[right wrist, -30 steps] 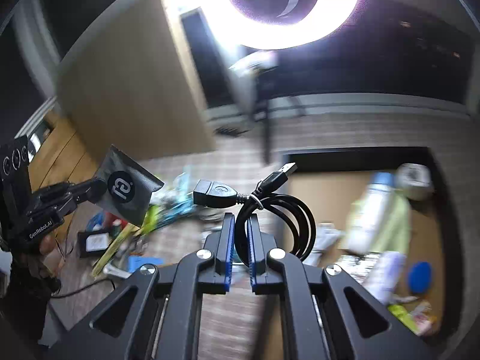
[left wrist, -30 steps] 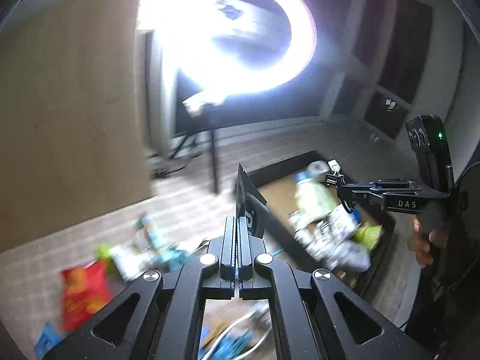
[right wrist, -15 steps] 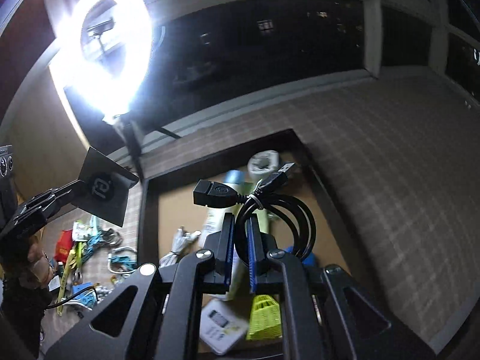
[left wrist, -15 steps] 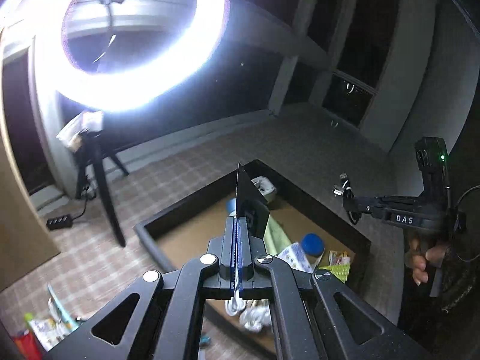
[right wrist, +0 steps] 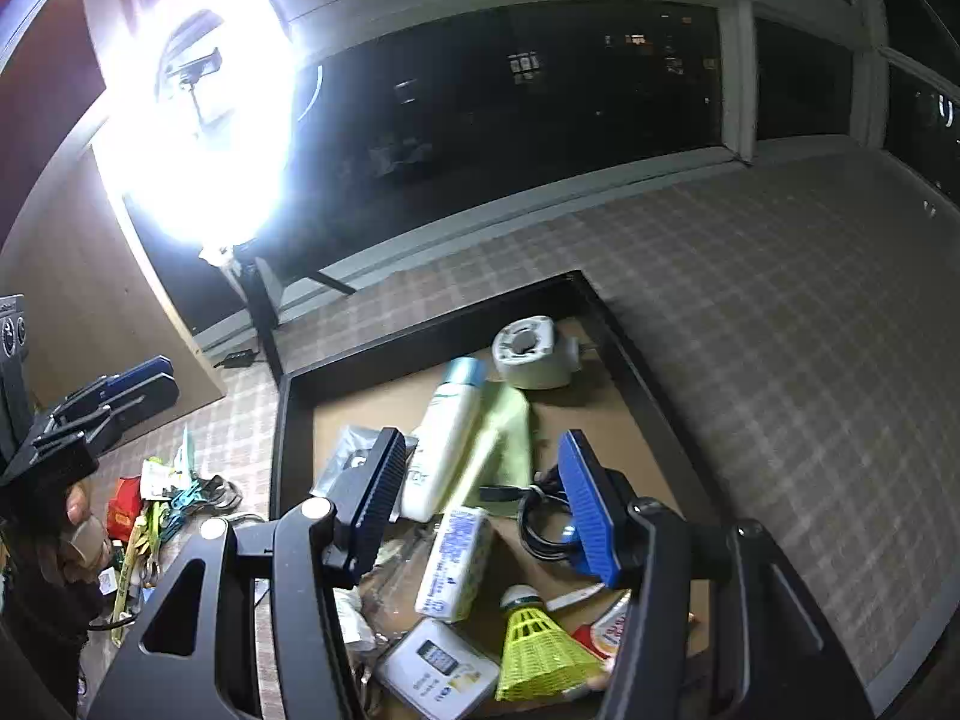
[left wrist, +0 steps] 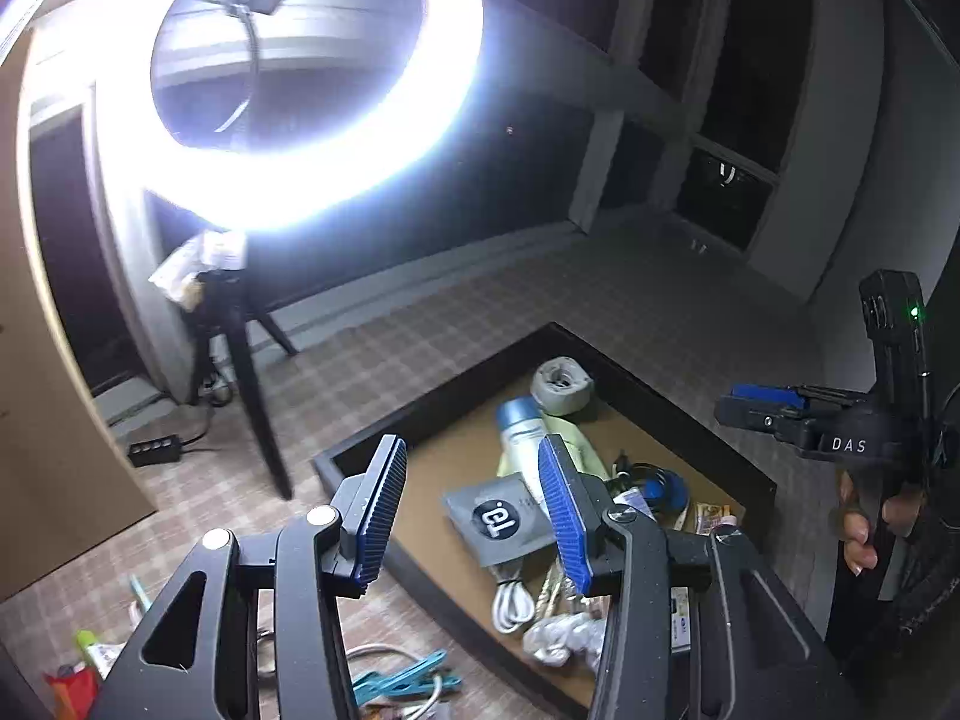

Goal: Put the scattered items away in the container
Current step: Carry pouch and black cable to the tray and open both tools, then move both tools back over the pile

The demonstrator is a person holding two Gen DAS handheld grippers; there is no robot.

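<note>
Both items are now released: grey pouch (left wrist: pixel 501 517) and black cable (right wrist: pixel 540 519) lie inside the tray (right wrist: pixel 636 360). Left claw (left wrist: pixel 471 516) and right claw (right wrist: pixel 483 504) are opening, nothing between them. Pouch is light, slippery; cable limp. Floor beyond the tray's rim is open.

A lit ring light (left wrist: pixel 312 90) glares on a black tripod (left wrist: pixel 252 396), which stands on the checked floor (left wrist: pixel 480 324). A power strip (left wrist: pixel 157 450) lies on the floor just left of the tripod's legs. Behind the tripod runs a dark window (right wrist: pixel 540 96), with a pale frame post (right wrist: pixel 737 78) to its right. A wooden panel (left wrist: pixel 54 432) stands left of the tripod.
</note>
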